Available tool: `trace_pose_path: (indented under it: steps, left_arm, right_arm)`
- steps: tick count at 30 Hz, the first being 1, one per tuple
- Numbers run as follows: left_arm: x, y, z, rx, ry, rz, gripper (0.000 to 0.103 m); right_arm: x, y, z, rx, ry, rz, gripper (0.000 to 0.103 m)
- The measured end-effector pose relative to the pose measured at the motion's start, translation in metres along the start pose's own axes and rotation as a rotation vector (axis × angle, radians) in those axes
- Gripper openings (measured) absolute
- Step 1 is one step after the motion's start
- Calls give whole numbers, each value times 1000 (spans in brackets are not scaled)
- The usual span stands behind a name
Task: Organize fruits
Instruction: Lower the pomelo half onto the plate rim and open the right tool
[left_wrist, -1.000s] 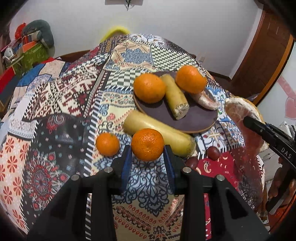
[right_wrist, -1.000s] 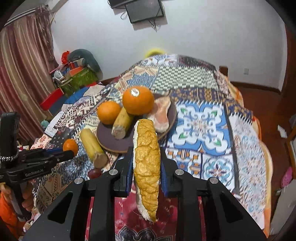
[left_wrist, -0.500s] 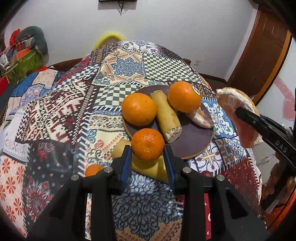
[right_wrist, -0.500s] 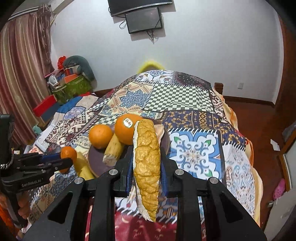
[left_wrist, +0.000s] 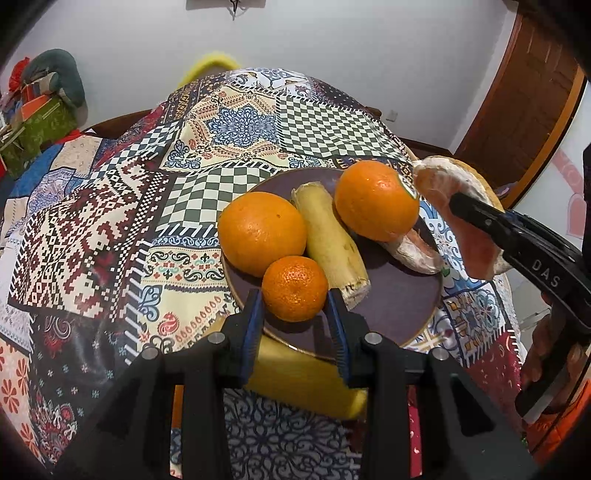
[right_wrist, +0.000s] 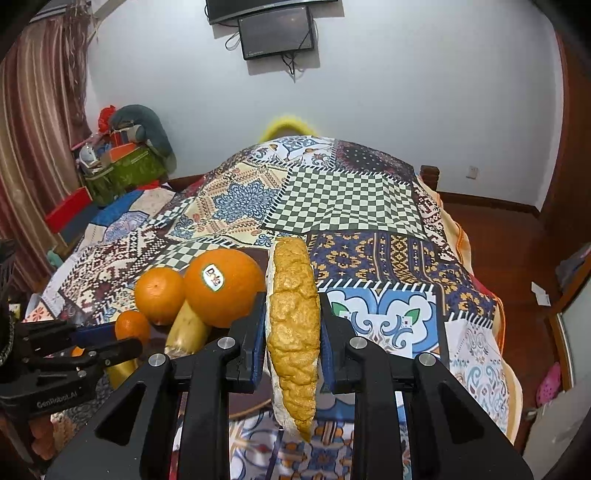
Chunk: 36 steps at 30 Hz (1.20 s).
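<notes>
Since a second ago I have carried the mandarin (left_wrist: 294, 288) forward from the bare cloth to the near edge of the plate (left_wrist: 406, 314), and the small orange that lay to its left has dropped out of my left camera's view. My left claw (left_wrist: 295, 317) is clamped on the mandarin, its blue pads pressed to either side of the fruit, which hangs over the plate's near rim. Just beyond it on the plate sit a large orange (left_wrist: 262, 234), a peeled banana piece (left_wrist: 330, 251), a second large orange with a sticker (left_wrist: 376, 201) and a pomelo segment (left_wrist: 413, 251) lying partly behind that orange. A longer yellow banana (left_wrist: 306, 376) lies on the patchwork tablecloth (left_wrist: 110, 221) beneath my left claw, mostly hidden by it.

My right claw (right_wrist: 292, 332) is shut tight on a wedge of pomelo (right_wrist: 293, 332), rind toward the camera, held on edge above the right side of the plate. From the left camera its pink flesh shows, raised clear of the plate beside the stickered orange.
</notes>
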<state>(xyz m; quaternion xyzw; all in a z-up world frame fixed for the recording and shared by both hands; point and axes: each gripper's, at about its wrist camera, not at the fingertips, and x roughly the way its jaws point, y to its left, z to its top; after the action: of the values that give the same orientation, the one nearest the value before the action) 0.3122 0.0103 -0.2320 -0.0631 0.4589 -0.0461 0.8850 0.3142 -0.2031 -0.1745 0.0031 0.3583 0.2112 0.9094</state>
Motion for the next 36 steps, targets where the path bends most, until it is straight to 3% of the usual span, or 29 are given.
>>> trace_pose_path:
  steps: [9, 16, 22, 27, 36]
  left_arm:
    - [10, 1, 3, 6, 27, -11, 35]
    - [16, 1, 1, 7, 43, -7, 35]
    - [17, -2, 0, 28, 43, 16, 35]
    - [14, -2, 0, 23, 35, 16, 40]
    - [3, -5, -5, 22, 25, 4, 40]
  right_arm:
    - [22, 24, -7, -112, 57, -51, 23]
    - [24, 14, -5, -46, 84, 15, 26]
    - [23, 14, -11, -19, 119, 85, 37]
    - [19, 25, -17, -75, 129, 81, 42]
    - [7, 21, -19, -45, 125, 95, 42]
